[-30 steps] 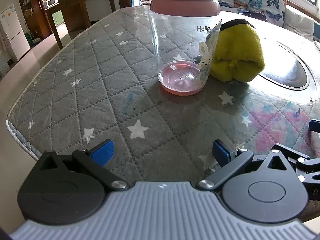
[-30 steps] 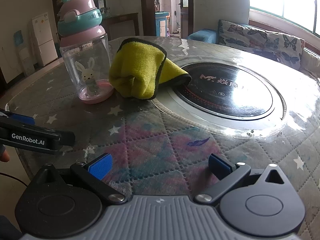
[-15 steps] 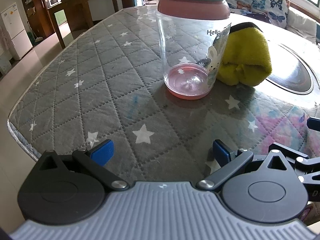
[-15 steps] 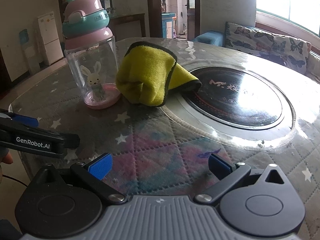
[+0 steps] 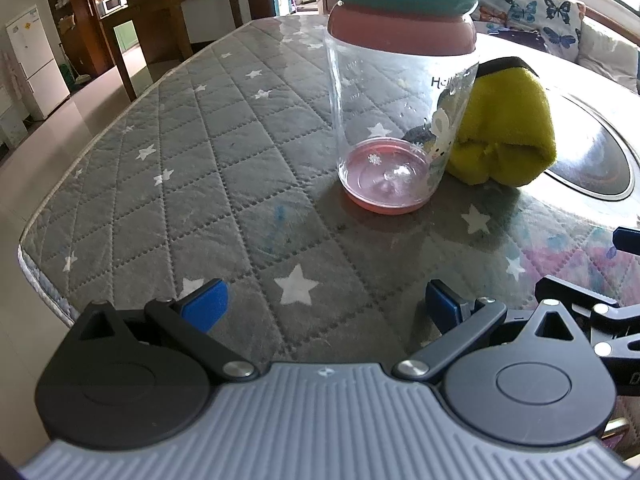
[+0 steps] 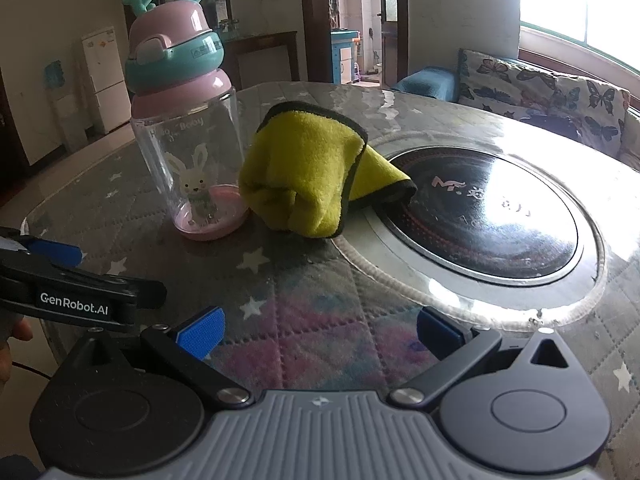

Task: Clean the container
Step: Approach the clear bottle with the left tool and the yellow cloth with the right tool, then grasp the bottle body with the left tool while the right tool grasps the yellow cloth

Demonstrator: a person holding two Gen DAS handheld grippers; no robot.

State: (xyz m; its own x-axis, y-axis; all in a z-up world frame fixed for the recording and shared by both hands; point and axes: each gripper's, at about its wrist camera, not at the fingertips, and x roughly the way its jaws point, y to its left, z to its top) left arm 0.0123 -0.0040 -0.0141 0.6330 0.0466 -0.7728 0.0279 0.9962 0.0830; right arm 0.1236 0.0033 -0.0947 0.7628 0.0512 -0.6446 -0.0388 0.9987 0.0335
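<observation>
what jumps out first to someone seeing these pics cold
A clear plastic kids' bottle with a pink and teal antlered lid and a printed rabbit stands upright on the grey star-quilted table cover. Beside it a crumpled yellow microfibre cloth with dark edging drapes onto the rim of the round black inset plate. The left gripper and right gripper are both open and empty, short of both.

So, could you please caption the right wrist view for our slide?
Open right gripper faces a capped bottle beside a yellow cloth.
</observation>
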